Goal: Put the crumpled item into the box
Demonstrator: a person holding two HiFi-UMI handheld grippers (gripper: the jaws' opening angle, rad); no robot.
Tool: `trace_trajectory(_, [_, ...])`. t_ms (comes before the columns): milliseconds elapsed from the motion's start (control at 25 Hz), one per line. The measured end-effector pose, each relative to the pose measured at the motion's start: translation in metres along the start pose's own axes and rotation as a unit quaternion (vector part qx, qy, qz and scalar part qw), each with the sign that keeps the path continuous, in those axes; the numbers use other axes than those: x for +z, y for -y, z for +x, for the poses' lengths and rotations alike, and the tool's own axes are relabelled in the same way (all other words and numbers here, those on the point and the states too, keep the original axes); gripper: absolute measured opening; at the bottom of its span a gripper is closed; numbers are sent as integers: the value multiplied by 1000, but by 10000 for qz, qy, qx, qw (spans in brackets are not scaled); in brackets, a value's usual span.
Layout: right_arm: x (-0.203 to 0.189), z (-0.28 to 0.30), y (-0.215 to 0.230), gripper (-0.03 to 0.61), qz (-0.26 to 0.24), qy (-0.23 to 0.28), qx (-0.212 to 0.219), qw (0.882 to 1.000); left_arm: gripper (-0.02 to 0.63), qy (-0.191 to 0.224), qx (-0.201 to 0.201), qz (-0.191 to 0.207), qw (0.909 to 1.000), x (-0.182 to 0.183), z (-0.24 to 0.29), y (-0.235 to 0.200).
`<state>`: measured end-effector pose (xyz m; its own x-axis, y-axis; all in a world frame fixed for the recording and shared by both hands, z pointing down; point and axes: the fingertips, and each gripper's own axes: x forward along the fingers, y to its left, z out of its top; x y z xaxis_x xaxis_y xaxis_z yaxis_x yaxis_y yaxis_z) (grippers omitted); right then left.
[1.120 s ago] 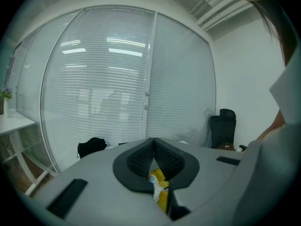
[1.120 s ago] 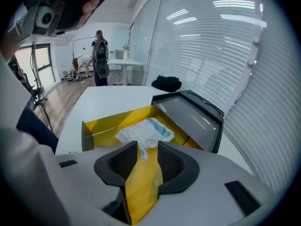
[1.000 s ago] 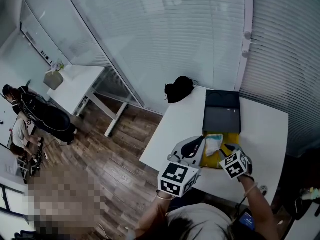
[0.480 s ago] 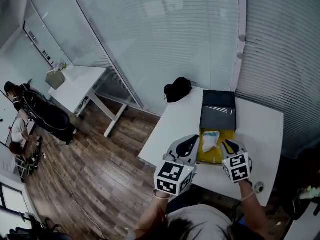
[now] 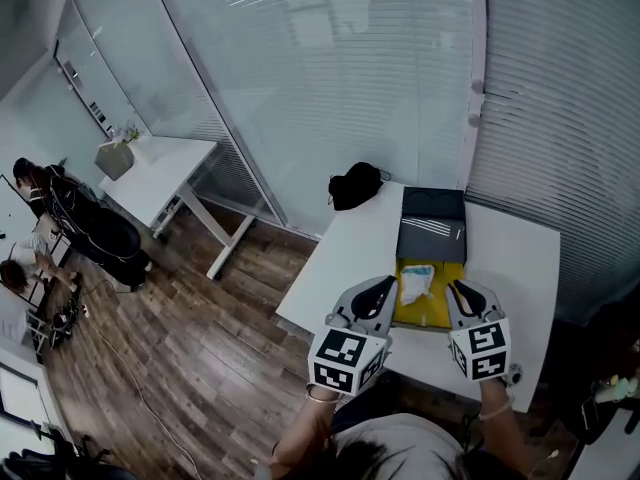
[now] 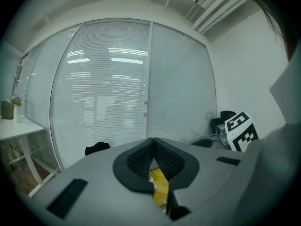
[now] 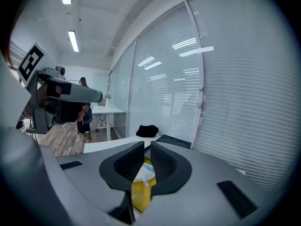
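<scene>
The crumpled white item (image 5: 415, 283) lies inside the yellow box (image 5: 404, 311), whose dark lid (image 5: 432, 226) stands open at the far side. My left gripper (image 5: 386, 284) hovers at the box's near left corner with its jaws shut and nothing between them (image 6: 152, 142); a strip of the yellow box (image 6: 160, 188) shows below. My right gripper (image 5: 453, 286) is at the near right corner. Its jaws are closing with a narrow gap and nothing in it (image 7: 146, 147). Beyond that gap I see the crumpled item (image 7: 146, 171) in the box (image 7: 140, 194).
The box sits on a white table (image 5: 520, 258) beside a glass wall with blinds. A black bag (image 5: 355, 183) lies at the table's far left corner. A small round object (image 5: 515, 373) is near the front right edge. Another white desk (image 5: 160, 173) and a seated person are far left.
My right gripper has drawn back from over the box to its near right corner. The crumpled item stays in the box. The left gripper has barely moved.
</scene>
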<state>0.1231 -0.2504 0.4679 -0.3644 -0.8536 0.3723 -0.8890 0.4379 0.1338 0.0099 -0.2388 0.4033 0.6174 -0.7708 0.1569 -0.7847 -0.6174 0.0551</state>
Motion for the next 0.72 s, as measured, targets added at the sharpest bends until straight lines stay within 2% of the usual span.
trace_trajectory(720, [43,-57,-1,26,156,703,-277,9970,18,13,-39,15,10000,2,-4,14])
